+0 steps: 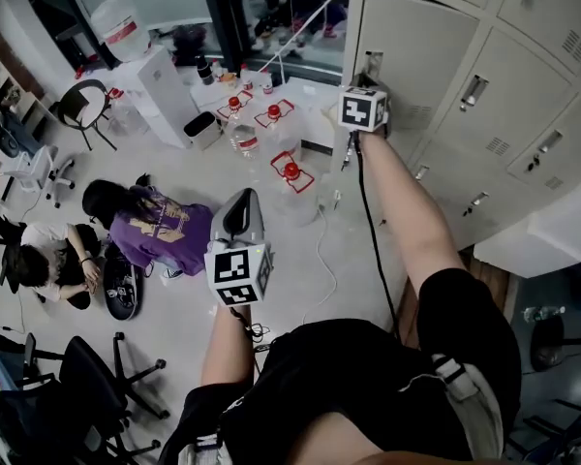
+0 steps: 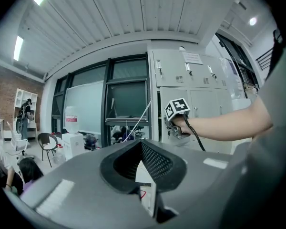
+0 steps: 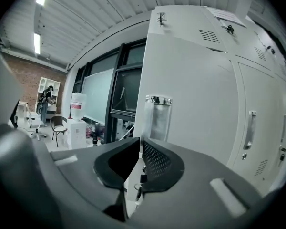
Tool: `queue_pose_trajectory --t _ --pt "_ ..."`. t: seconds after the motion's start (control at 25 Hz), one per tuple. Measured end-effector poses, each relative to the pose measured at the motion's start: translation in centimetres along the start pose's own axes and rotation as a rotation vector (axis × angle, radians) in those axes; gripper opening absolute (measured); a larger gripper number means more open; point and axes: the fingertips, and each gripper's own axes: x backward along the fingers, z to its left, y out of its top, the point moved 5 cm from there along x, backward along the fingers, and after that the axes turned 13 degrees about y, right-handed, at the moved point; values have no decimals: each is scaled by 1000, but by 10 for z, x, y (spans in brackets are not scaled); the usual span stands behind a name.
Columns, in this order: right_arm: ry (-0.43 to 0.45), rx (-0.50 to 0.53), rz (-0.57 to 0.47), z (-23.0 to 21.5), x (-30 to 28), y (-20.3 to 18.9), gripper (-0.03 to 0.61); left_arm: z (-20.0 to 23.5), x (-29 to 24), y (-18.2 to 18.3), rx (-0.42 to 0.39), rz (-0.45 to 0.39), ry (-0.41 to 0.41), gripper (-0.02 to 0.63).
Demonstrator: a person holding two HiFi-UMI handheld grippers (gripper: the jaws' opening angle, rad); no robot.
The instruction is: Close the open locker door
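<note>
The grey locker door [image 1: 421,42] is the leftmost in a bank of lockers and lies close to flush with its neighbours; whether it is latched I cannot tell. A chrome handle [image 1: 373,63] sits at its left edge. My right gripper [image 1: 371,78] is held up right at that handle. In the right gripper view the jaws [image 3: 139,141] are drawn together with nothing between them, and the handle [image 3: 158,118] and door [image 3: 200,89] stand just beyond the tips. My left gripper [image 1: 243,198] hangs low over the floor, shut and empty [image 2: 141,143], facing the right gripper [image 2: 175,128].
More closed locker doors [image 1: 523,95] run to the right. A water dispenser [image 1: 155,85], red-capped water jugs [image 1: 290,172] and a loose cable [image 1: 320,260] are on the floor. People [image 1: 150,226] sit on the floor at left, near office chairs [image 1: 87,386].
</note>
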Motion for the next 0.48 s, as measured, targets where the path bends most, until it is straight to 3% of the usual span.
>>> queue_pose_trajectory --t 0.48 --pt "12 47 -36 -18 -60 10 34 20 1 -5 -28 37 76 0"
